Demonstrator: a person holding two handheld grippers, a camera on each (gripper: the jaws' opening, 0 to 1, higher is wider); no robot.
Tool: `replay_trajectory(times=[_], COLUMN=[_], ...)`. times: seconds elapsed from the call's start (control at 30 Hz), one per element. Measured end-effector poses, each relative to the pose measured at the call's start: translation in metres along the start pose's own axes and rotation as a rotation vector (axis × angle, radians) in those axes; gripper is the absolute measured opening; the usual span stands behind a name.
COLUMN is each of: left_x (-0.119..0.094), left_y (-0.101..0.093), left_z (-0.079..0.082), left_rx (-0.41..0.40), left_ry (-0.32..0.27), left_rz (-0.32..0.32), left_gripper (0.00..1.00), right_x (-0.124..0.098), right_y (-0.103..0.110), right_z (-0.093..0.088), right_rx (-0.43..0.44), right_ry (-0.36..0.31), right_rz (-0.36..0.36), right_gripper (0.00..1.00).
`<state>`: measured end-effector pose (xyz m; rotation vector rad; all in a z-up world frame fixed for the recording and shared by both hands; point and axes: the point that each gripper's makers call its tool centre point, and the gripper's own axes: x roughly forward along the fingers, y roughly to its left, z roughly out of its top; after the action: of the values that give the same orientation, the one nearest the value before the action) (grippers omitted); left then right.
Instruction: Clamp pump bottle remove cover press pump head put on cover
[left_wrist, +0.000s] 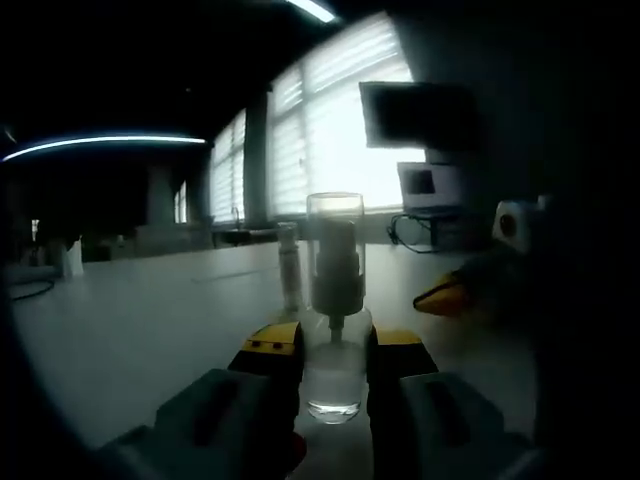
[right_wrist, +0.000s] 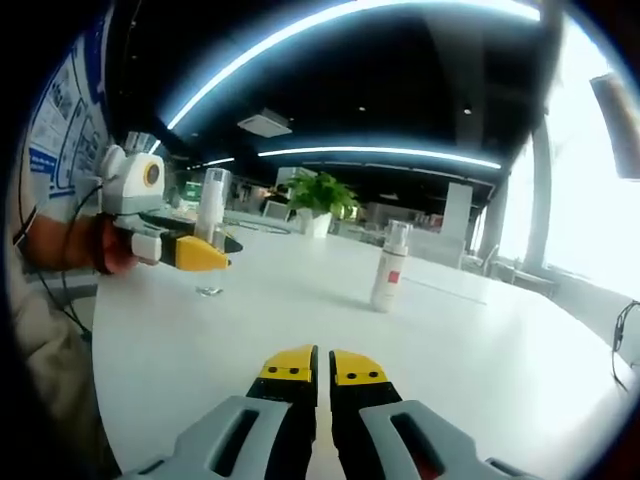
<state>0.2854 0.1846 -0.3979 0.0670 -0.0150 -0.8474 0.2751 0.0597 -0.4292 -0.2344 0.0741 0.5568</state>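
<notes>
A clear pump bottle (left_wrist: 334, 340) with a clear cover (left_wrist: 335, 215) over its pump head stands on the white table (left_wrist: 150, 320). My left gripper (left_wrist: 335, 350) is shut on the bottle's lower body, one yellow-tipped jaw against each side. From the right a yellow jaw tip of the right gripper (left_wrist: 445, 295) comes into the left gripper view, apart from the bottle. In the right gripper view the right gripper (right_wrist: 322, 368) is shut with nothing in it, low over the table. The left gripper (right_wrist: 190, 250) and the clear bottle (right_wrist: 212, 215) show far to the left.
A slim bottle (left_wrist: 288, 265) stands behind the clamped one; in the right gripper view it is a white bottle with a red label (right_wrist: 388, 268) at mid-table. A person's arm and sleeve (right_wrist: 60, 200) are at the left. A potted plant (right_wrist: 320, 195) stands at the back.
</notes>
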Motion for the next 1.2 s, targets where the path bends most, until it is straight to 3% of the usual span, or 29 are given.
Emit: replay_trajectory(times=[0.4,0.73,0.87,1.2], left_x=[-0.002,0.000,0.000,0.001], left_y=[-0.001,0.000,-0.008,-0.002], left_z=[-0.004,-0.011,-0.012,-0.014], left_rx=[-0.014,-0.034,-0.024,-0.037], left_ry=[0.002,0.022,0.034,0.030], left_rz=[0.002,-0.004,-0.026,-0.017], left_gripper=[0.16,0.16,0.16,0.16], right_x=[-0.001,0.000,0.000,0.000], right_y=[0.004,0.003,0.004,0.004], right_z=[0.005,0.003,0.003,0.001], right_rx=[-0.018,-0.008,-0.011,-0.020], right_ry=[-0.034,-0.023,-0.018,-0.010], right_rz=[0.028,0.025,0.023,0.019], right_gripper=[0.00,0.00,0.00,0.00])
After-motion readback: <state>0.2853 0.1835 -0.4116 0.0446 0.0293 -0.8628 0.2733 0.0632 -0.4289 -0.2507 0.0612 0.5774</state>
